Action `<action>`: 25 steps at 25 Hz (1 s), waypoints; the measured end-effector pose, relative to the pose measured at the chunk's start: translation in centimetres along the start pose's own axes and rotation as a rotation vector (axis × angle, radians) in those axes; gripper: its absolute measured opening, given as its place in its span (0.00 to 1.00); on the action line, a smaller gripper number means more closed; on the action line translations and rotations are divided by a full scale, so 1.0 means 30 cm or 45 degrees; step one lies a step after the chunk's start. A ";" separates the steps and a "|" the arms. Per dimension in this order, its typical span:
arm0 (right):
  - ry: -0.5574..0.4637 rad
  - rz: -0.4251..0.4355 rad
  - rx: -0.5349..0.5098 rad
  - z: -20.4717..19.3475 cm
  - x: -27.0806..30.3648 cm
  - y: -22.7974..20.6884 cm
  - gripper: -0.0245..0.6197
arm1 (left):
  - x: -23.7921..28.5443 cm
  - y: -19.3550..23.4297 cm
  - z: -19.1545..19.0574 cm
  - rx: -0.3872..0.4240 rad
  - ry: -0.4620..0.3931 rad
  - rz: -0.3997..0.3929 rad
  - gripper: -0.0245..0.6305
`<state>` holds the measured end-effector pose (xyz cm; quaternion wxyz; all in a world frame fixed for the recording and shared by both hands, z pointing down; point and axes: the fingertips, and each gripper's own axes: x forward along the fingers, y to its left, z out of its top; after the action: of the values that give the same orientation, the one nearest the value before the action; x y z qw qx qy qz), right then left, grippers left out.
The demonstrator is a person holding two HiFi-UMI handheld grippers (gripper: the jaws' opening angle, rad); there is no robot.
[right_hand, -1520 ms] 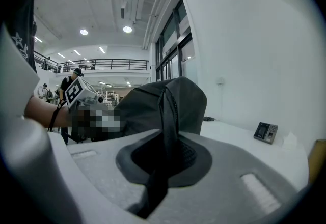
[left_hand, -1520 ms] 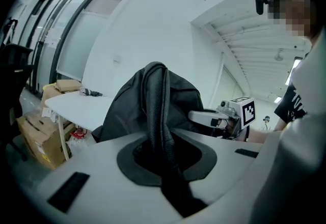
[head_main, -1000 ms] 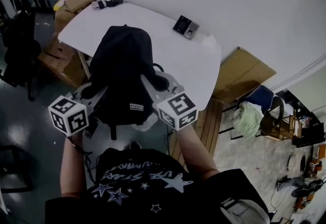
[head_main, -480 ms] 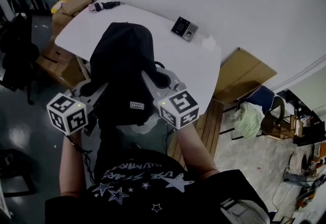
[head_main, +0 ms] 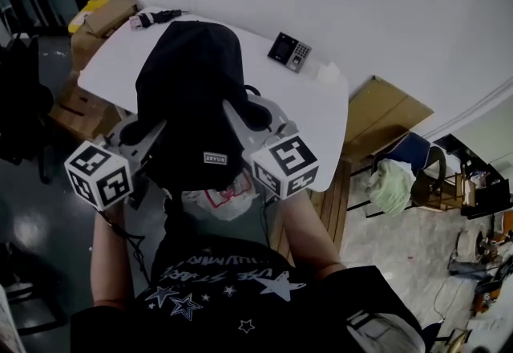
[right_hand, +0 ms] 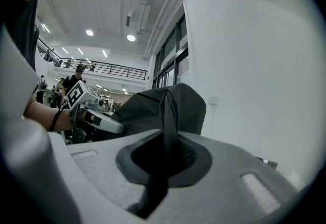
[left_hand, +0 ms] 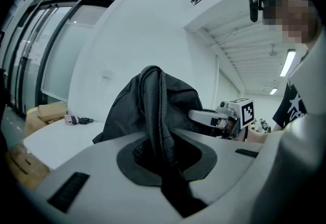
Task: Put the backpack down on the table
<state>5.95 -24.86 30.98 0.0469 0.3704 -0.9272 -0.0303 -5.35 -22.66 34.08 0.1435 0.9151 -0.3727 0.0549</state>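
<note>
Backpack (head_main: 191, 95) hangs between the two grippers, raised over the near part of the white table (head_main: 309, 107). Whether its underside touches the tabletop cannot be told from any view. The left gripper (left_hand: 162, 142) has its jaws pinched nearly together on a black strap (left_hand: 155, 108). The right gripper (right_hand: 164, 152) is clamped just as narrowly on the other strap (right_hand: 168, 113). Each holds its own side of the bag, level with the other.

The step in hand looks like carrying the bag over the table and lowering it. To do it well, the person should bring both grippers down together, so that the bag does not tip to one side. It should settle on the bare middle of the table, well back from the near edge. It should also stay apart from the keypad (head_main: 290, 50) near the far side. The jaws should only part once the base bears the bag's weight and the straps go slack. A soft bag may slump when let go, so a flat landing on its broad face is safest.
</note>
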 end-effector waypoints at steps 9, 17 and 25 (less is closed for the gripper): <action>0.028 -0.109 -0.027 0.011 0.283 -0.108 0.06 | 0.106 0.299 0.085 -0.005 0.021 -0.122 0.11; 0.037 -0.230 0.000 0.015 0.492 -0.198 0.06 | 0.202 0.531 0.159 0.013 0.044 -0.213 0.11; 0.065 -0.335 0.008 0.003 0.643 -0.287 0.06 | 0.303 0.700 0.201 0.025 0.064 -0.301 0.11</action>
<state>-2.09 -44.38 31.35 0.0648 0.4895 -0.8693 -0.0240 -13.54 -44.85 34.89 0.1493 0.9524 -0.2579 0.0642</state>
